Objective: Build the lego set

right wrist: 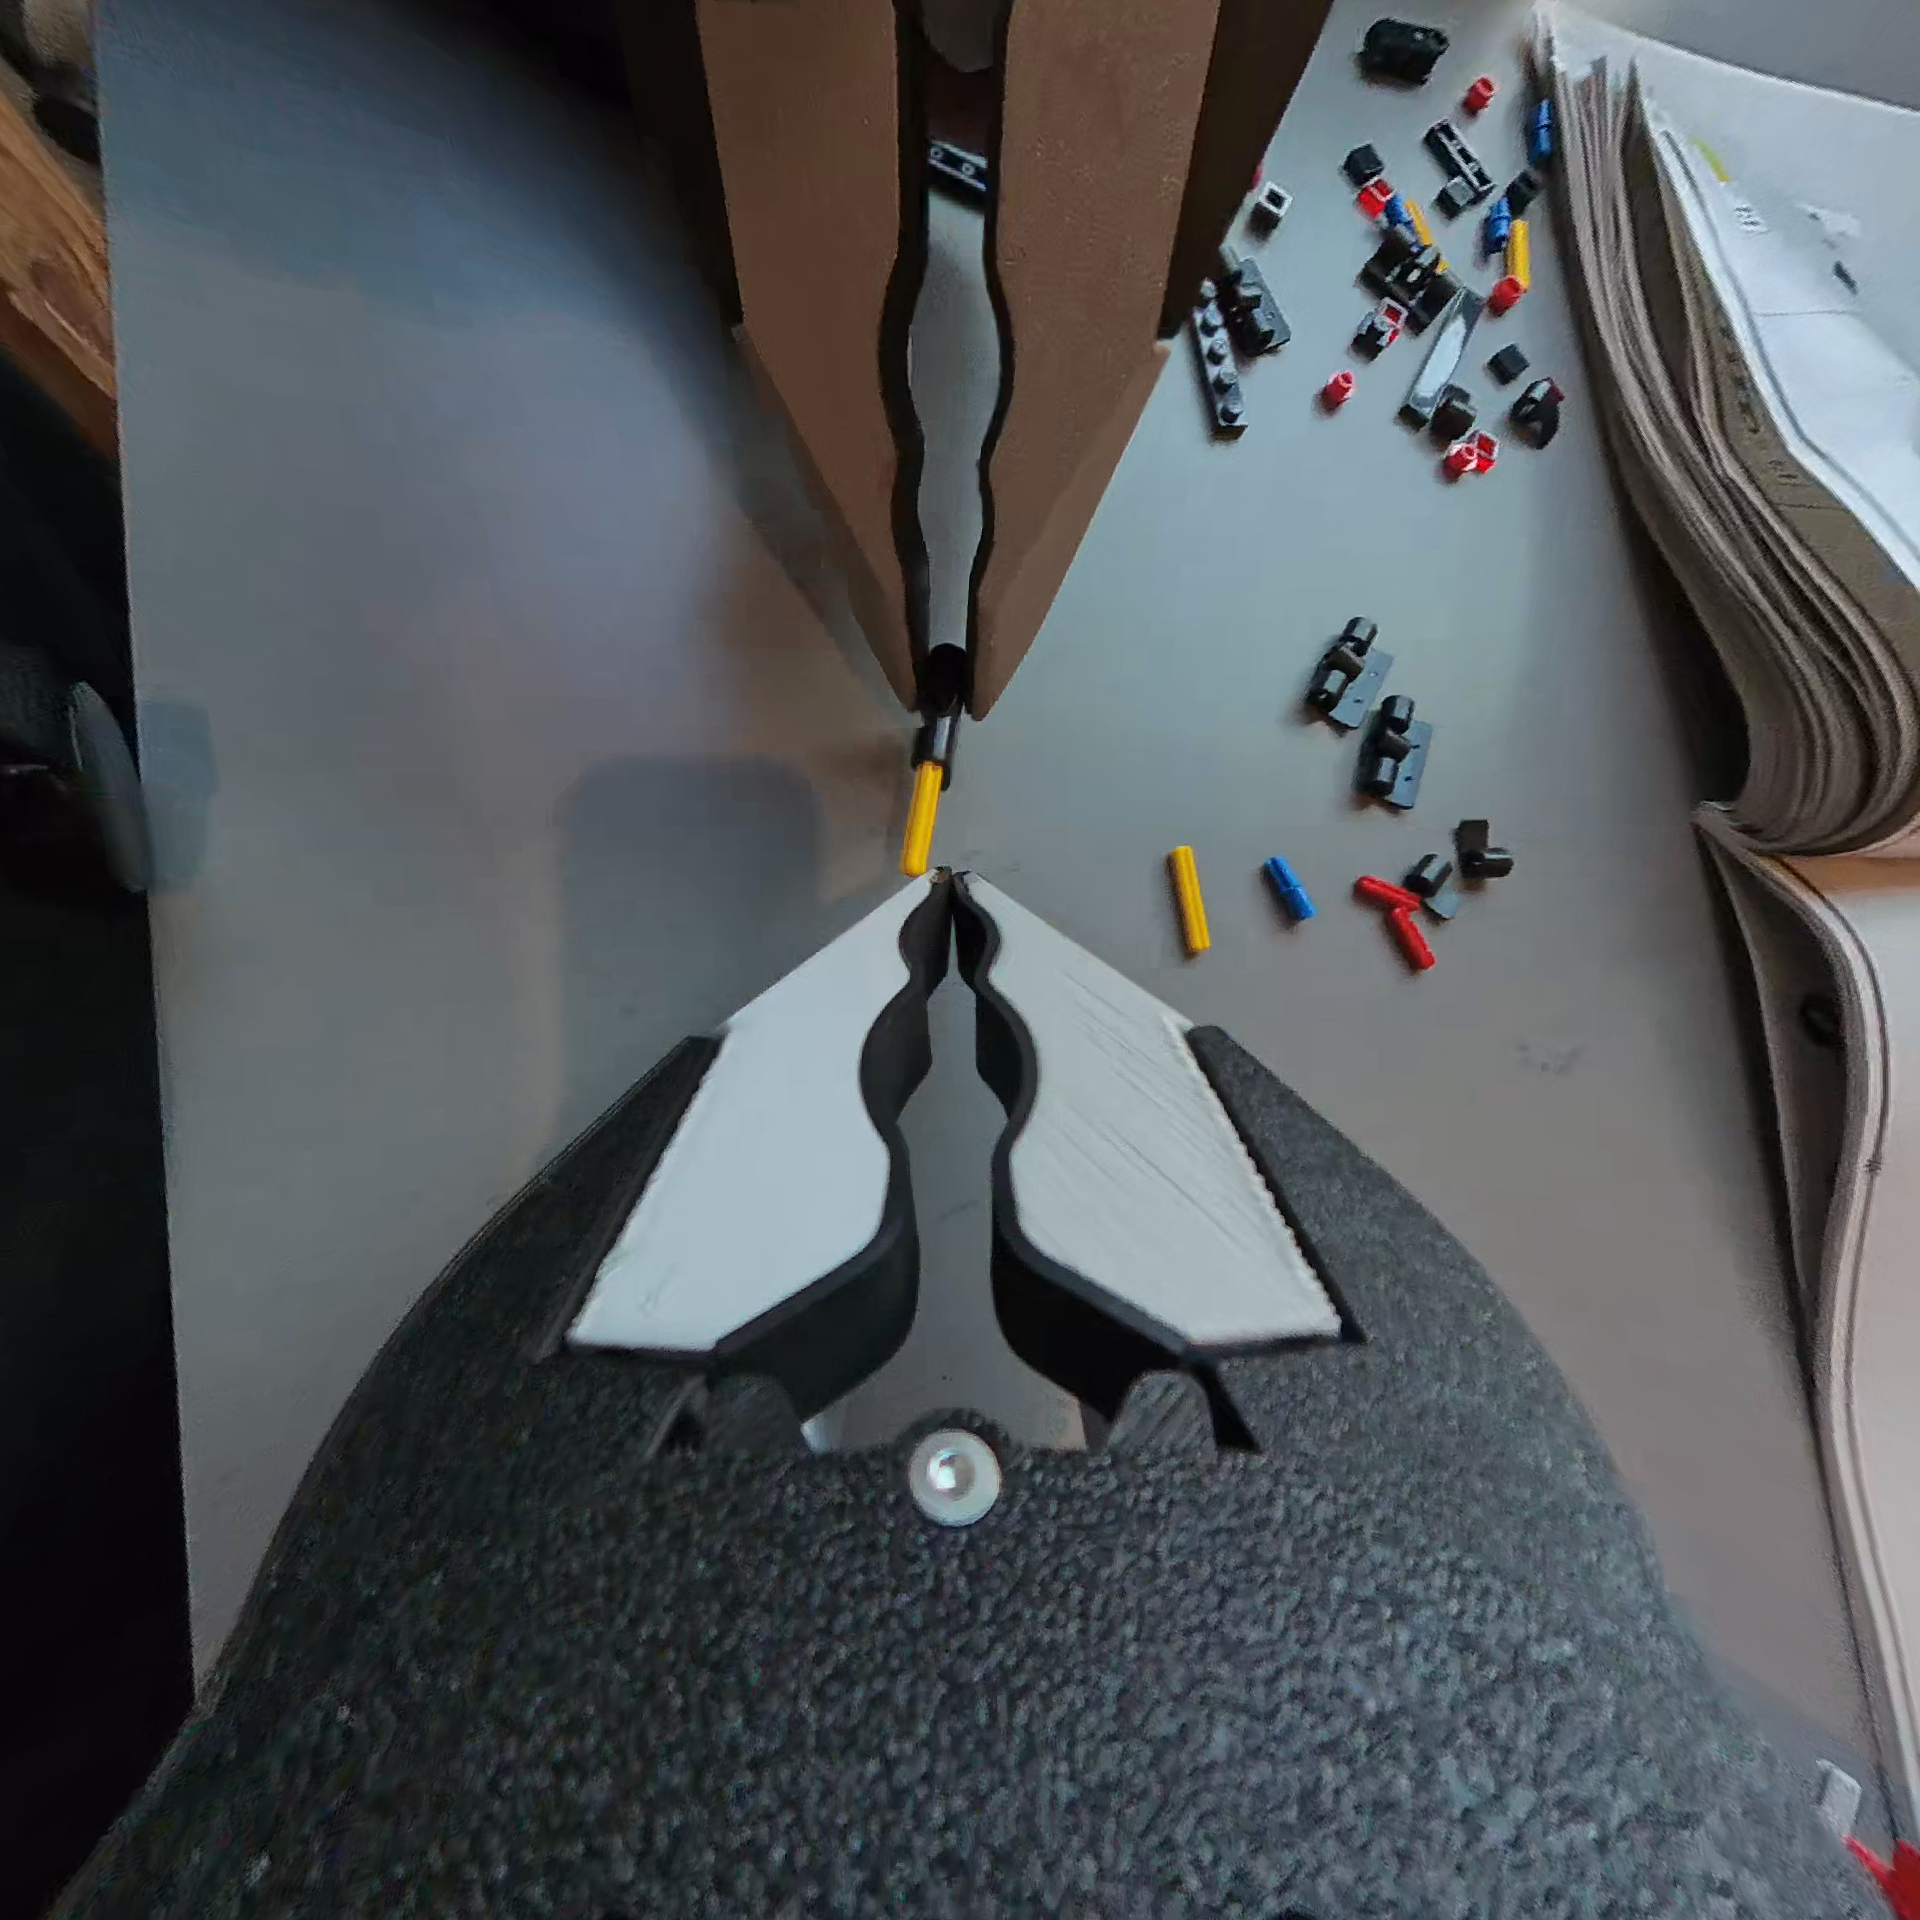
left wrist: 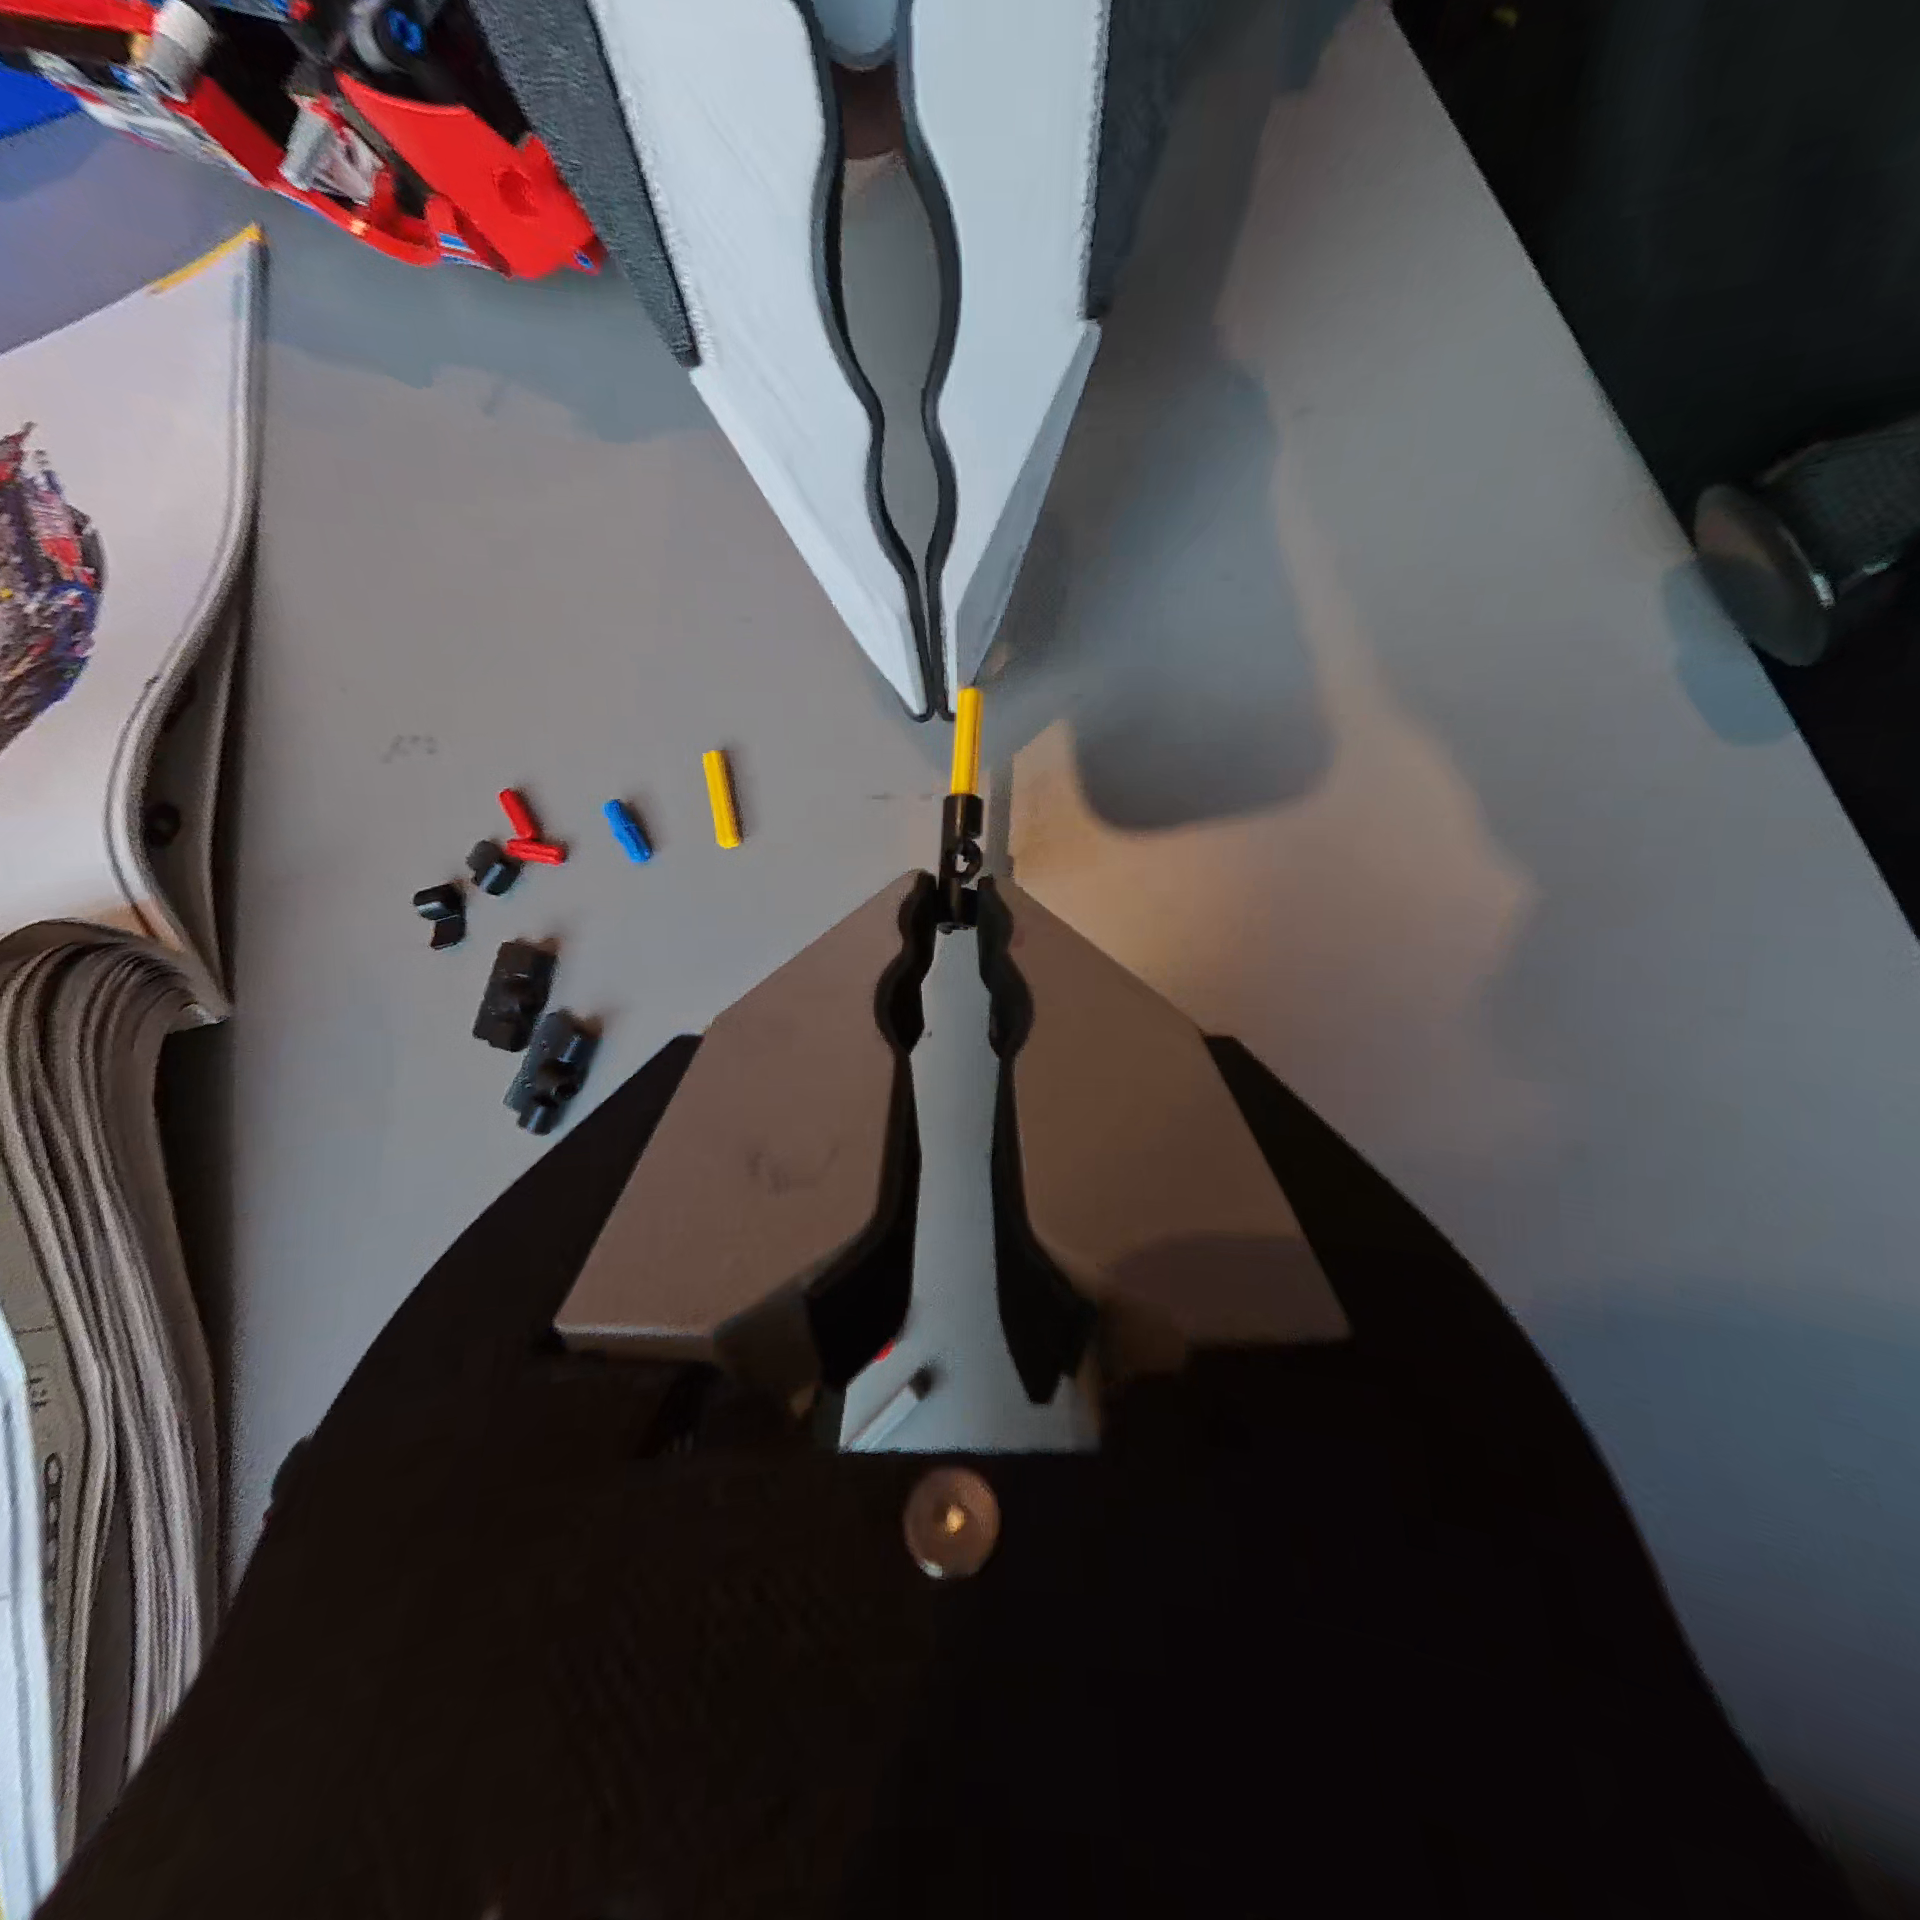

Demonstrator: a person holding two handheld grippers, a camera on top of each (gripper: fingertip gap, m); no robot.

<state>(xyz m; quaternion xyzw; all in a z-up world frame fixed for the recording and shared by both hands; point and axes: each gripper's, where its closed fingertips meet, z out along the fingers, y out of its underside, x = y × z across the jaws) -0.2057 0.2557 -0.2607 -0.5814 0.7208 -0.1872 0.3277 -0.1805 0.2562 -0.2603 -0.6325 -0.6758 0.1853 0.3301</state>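
- The two grippers point tip to tip, low over the grey table [left wrist: 1351, 935].
- The left gripper [left wrist: 954, 902] (brown fingers) is clamped on a black connector [left wrist: 958, 852], with a yellow axle [left wrist: 966, 740] sticking out of it.
- The right gripper [right wrist: 948, 881] (white fingers) is nearly closed; its tips sit at the axle's free end, and whether they grip it I cannot tell.
- Loose pieces lie beside them: a second yellow axle [left wrist: 721, 798], a blue pin [left wrist: 628, 829], red pins [left wrist: 528, 827].

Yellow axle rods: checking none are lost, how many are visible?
2 for certain: one slim yellow plastic rod plugged into the black connector between both jaws, another loose on the table; a cluttered far pile may hide more.
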